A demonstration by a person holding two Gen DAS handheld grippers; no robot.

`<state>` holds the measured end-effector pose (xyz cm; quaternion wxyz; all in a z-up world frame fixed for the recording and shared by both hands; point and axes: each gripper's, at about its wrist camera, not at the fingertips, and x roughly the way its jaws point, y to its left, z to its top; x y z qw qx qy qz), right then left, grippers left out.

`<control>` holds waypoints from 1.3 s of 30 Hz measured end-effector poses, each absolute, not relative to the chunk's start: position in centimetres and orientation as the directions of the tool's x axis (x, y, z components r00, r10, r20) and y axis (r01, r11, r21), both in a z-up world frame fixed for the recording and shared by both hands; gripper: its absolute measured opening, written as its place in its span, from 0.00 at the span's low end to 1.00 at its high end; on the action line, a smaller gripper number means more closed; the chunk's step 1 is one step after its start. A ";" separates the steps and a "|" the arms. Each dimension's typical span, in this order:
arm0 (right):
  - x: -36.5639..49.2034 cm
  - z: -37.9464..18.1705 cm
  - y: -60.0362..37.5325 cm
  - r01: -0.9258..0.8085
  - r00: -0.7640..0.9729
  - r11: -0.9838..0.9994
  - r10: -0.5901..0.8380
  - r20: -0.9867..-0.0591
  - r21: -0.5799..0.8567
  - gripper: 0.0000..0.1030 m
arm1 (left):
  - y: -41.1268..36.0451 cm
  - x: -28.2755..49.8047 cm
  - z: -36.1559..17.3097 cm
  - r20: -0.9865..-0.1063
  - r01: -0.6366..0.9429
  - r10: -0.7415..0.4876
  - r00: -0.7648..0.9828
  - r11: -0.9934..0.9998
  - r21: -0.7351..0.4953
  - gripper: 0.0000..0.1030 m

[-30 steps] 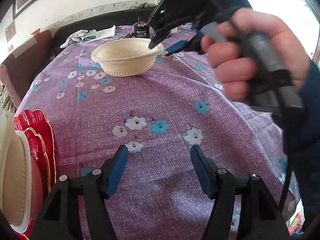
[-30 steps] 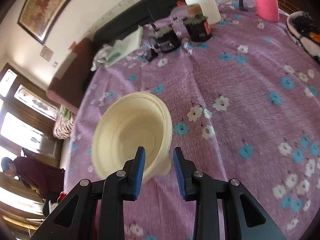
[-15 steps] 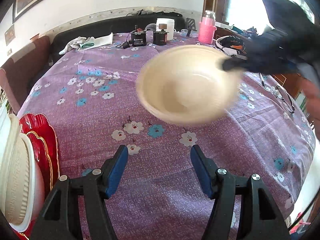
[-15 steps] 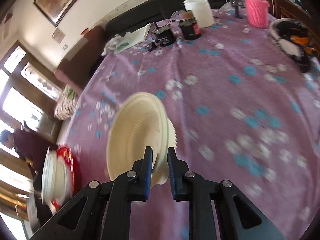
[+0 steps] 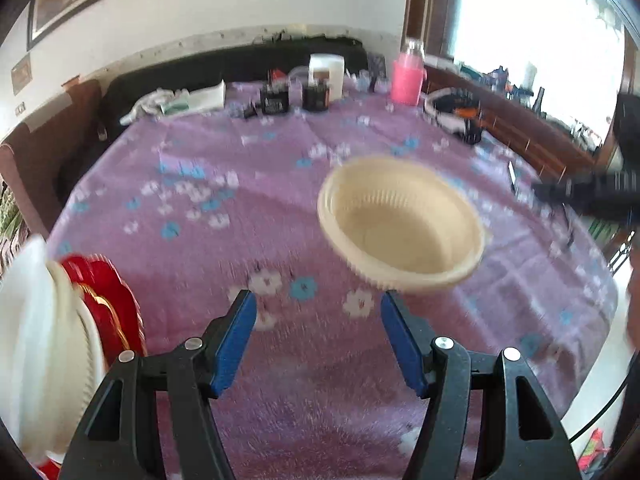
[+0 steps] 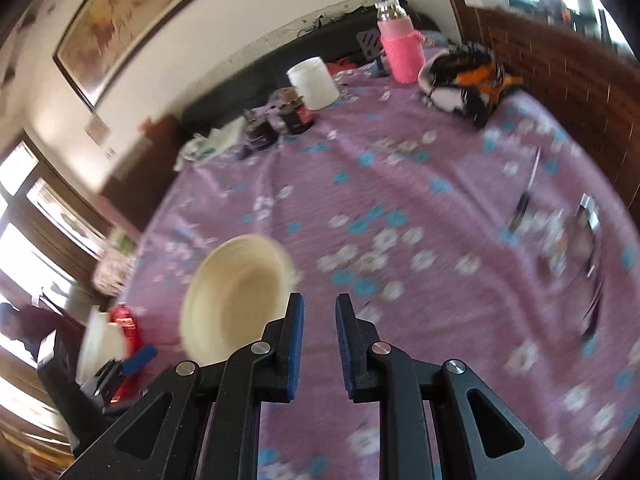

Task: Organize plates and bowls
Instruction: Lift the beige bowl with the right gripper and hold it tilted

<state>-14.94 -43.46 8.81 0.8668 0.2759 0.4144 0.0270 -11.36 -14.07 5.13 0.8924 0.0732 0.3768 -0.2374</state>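
Observation:
A cream ribbed bowl (image 5: 402,226) is in mid-air above the purple flowered tablecloth (image 5: 240,168), tilted, with nothing holding it. It also shows in the right wrist view (image 6: 236,296), left of the fingers. My right gripper (image 6: 319,344) is open with a narrow gap and empty; from the left wrist view it is a dark blur at the right edge (image 5: 592,192). My left gripper (image 5: 316,344) is open wide and empty, low over the near table. A stack of cream bowls (image 5: 44,344) and red plates (image 5: 108,312) stands at the left edge.
At the far end stand a white jar (image 6: 314,82), dark jars (image 6: 296,112), a pink bottle (image 6: 402,52) and folded cloths (image 5: 180,100). A black and orange bundle (image 6: 466,78) and glasses (image 6: 588,236) lie at the right. A dark sofa runs behind the table.
My right gripper, which was shut on the bowl's rim and carrying it across the table, has opened. The bowl is free and lower toward the near side. The view is blurred by motion.

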 end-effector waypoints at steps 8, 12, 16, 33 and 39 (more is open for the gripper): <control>-15.8 5.4 -39.4 0.165 0.615 0.713 0.466 -0.636 0.682 0.21 | -16.4 -5.5 6.4 -0.727 0.477 -0.422 0.542 0.866 -0.147 0.62; -15.1 4.3 -38.2 0.172 0.597 0.698 0.487 -0.637 0.695 0.25 | -18.1 -2.6 4.6 -0.774 0.476 -0.416 0.478 0.863 -0.170 0.61; -13.9 3.8 -38.0 0.196 0.605 0.715 0.451 -0.657 0.671 0.35 | -19.6 -2.6 2.7 -0.809 0.491 -0.391 0.438 0.858 -0.150 0.19; -12.7 3.8 -38.4 0.260 0.610 0.864 0.200 -0.767 0.431 0.17 | -21.1 -7.7 2.9 -0.740 0.547 -0.352 0.574 0.837 0.026 0.21; -13.0 4.8 -36.9 0.251 0.633 0.916 0.090 -0.769 0.313 0.17 | -21.4 -6.8 2.3 -0.752 0.544 -0.346 0.561 0.839 0.020 0.27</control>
